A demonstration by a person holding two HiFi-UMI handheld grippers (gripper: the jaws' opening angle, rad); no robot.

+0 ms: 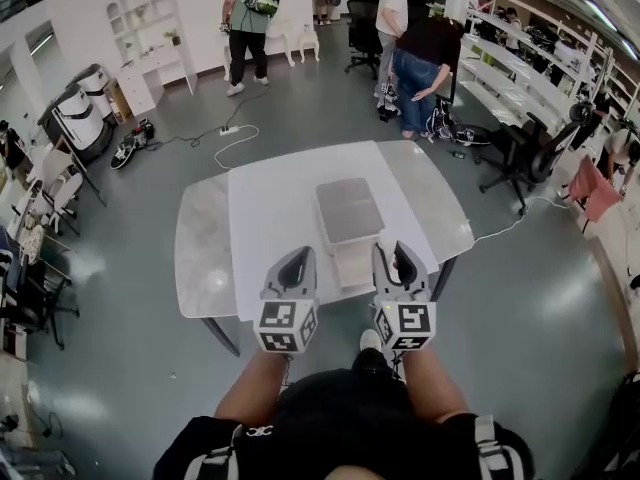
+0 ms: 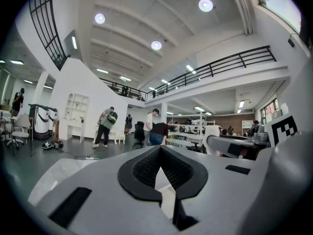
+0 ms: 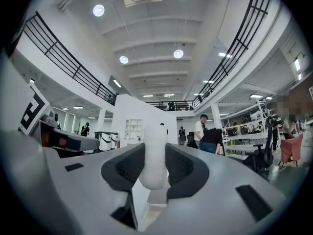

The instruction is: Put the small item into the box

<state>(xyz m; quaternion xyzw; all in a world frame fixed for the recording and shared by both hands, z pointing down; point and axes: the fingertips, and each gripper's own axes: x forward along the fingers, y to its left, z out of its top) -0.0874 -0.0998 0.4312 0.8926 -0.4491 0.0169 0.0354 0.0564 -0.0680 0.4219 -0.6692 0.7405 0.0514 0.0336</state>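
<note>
Beside the near edge of the box (image 1: pixel 349 211), on the bench (image 1: pixel 205 258), both grippers are held low, judged ready for loading. The right gripper (image 3: pixel 155 173) jaws are set fairly wide, clamped on the small white item (image 3: pixel 155 148), kept upright. The left gripper (image 2: pixel 159 153) jaws are closed tip to tip, nothing held.

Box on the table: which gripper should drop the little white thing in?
Right. The right gripper holds the small white item, close by the box. The left gripper is shut and empty.
</note>
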